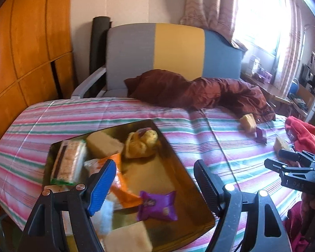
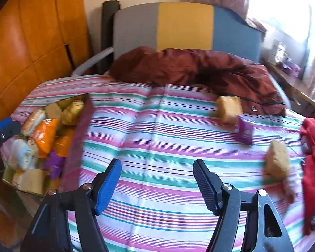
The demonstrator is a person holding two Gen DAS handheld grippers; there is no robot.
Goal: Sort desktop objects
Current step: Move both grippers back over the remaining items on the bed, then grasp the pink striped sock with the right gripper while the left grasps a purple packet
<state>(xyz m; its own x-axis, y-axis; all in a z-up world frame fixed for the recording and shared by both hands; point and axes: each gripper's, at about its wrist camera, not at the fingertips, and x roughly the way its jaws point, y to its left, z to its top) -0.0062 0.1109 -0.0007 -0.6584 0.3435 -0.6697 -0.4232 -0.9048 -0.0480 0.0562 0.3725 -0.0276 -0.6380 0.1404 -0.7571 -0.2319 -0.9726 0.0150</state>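
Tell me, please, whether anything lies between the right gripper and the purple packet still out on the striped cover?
Nothing visible does. The right gripper is open and empty above bare striped cover, and the purple packet lies ahead to its right. The yellowish blocks sit beside the packet, not across the approach.

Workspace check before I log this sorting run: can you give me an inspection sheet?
Surface: striped bedsheet, wrinkled.
Job's things: gold tray holding wrapped snacks, among them a purple packet; loose on the sheet, two tan wrapped cakes and a purple wrapper.
Clutter: maroon jacket; red cloth.
Grippers: left gripper open above the tray; right gripper open over bare sheet, nothing between its fingers.
Cables: nothing seen.
Surroundings: striped headboard, wooden wardrobe, curtained window.
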